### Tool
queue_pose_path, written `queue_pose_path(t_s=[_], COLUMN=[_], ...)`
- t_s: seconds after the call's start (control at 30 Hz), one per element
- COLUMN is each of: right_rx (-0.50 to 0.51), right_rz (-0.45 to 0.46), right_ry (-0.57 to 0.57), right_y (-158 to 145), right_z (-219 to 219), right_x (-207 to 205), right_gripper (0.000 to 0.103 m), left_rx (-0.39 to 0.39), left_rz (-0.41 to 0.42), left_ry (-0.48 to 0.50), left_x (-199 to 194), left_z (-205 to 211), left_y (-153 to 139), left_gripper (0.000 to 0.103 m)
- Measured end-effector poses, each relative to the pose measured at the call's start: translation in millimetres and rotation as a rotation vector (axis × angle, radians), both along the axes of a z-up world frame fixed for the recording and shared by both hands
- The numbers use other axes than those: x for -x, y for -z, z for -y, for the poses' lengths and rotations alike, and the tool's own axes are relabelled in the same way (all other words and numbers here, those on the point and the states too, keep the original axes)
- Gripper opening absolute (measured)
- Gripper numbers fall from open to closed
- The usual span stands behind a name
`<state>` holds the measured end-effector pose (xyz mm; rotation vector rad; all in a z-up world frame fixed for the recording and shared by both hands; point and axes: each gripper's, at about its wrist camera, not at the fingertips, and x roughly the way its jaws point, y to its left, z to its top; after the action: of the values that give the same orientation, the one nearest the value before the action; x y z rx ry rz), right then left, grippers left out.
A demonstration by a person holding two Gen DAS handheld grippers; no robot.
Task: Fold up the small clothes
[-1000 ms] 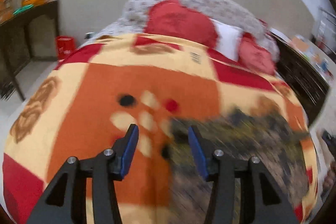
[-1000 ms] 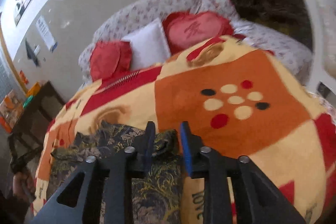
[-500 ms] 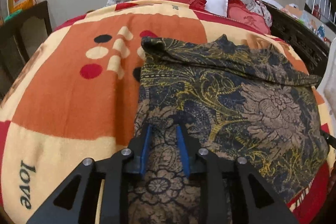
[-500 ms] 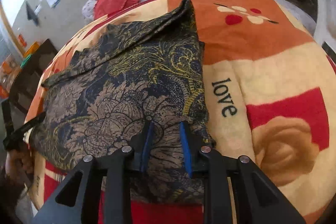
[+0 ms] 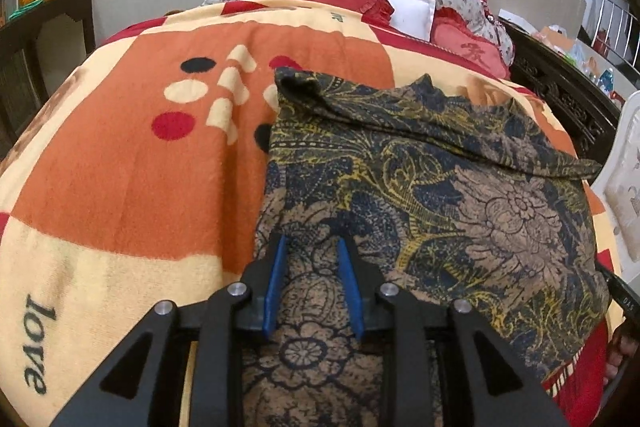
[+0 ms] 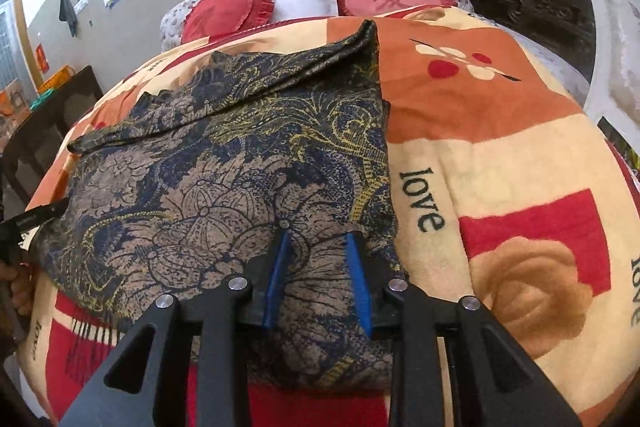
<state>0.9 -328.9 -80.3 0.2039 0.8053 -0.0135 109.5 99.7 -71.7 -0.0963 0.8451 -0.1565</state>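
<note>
The patterned garment point(image 5: 420, 195) lies spread on the blanket-covered bed point(image 5: 120, 167), its far edge folded over in a thick ridge. The left gripper point(image 5: 311, 241) stands narrowly parted over the near hem; whether cloth is pinched cannot be told. The right gripper point(image 6: 318, 237) is opening over the near-right corner, cloth beneath its fingers. Risk: a lift with only one layer caught, or with the blanket point(image 6: 500, 155) pinched too, would drag the garment askew and spoil the fold.
</note>
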Motion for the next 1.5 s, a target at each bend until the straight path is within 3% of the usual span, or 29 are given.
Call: queue_pose_path(t_s=[0.6,0.73,0.8,0.83,0.87,0.97,1.07,1.13,1.23,1.33,1.43,1.5], right_rx=[-0.038,-0.009,0.058,0.06,0.048,0.024,0.044,0.071,0.145,0.137,0.122,0.107], right_rz=[0.001,-0.06,-0.026,-0.003,0.026,0.042,-0.004,-0.073,-0.284,-0.236,-0.203,-0.131], right_ry=[0.001,0.022,0.068,0.069,0.06,-0.002,-0.103,-0.112,-0.064,-0.045,-0.047,-0.068], right_y=[1.1,-13.7,-37.7,-47.0,-58.3,-74.6,-70.6,-56.5,-17.7,-17.9,-24.0,-38.9], right_z=[4.6,5.8,5.2,5.2,3.9,-12.3,-42.4,-56.3,-61.8,-63.2,-63.6,-60.1], right_x=[0.9,-6.5,-10.3,-13.3,-19.6,-50.8,-89.1,-111.8,-140.7,-145.8,-155.7,-165.8], right_gripper=[0.027,0.027,0.027,0.027,0.027,0.027,0.027,0.027,0.027,0.027,0.027,0.027], left_rx=[0.026,0.005,0.024,0.042,0.048,0.041,0.008,-0.031,-0.101,-0.145,-0.117,-0.106], left_rz=[-0.006,-0.017,0.041,0.069,0.075,0.025,-0.07,-0.141,-0.161,-0.143,-0.135,-0.1], left_ry=[0.006,0.001,0.022,0.039,0.054,0.14,0.112,0.062,0.066,0.07,0.041,-0.011], left_x=[-1.6,-1.3,0.7,-1.9,-5.8,-33.3,-62.6,-79.5,-89.0,-97.9,-121.2,-143.5], left_z=[-1.1,5.0,12.2,19.8,26.1,59.4,80.2,85.6,97.3,107.6,103.6,93.2], left_y=[0.9,-15.0,-37.5,-49.2,-53.5,-52.2,-32.1,-17.3,-9.6,-11.4,-21.4,-39.1], left_gripper=[0.033,0.033,0.043,0.057,0.063,0.063,0.061,0.061,0.061,0.062,0.062,0.062])
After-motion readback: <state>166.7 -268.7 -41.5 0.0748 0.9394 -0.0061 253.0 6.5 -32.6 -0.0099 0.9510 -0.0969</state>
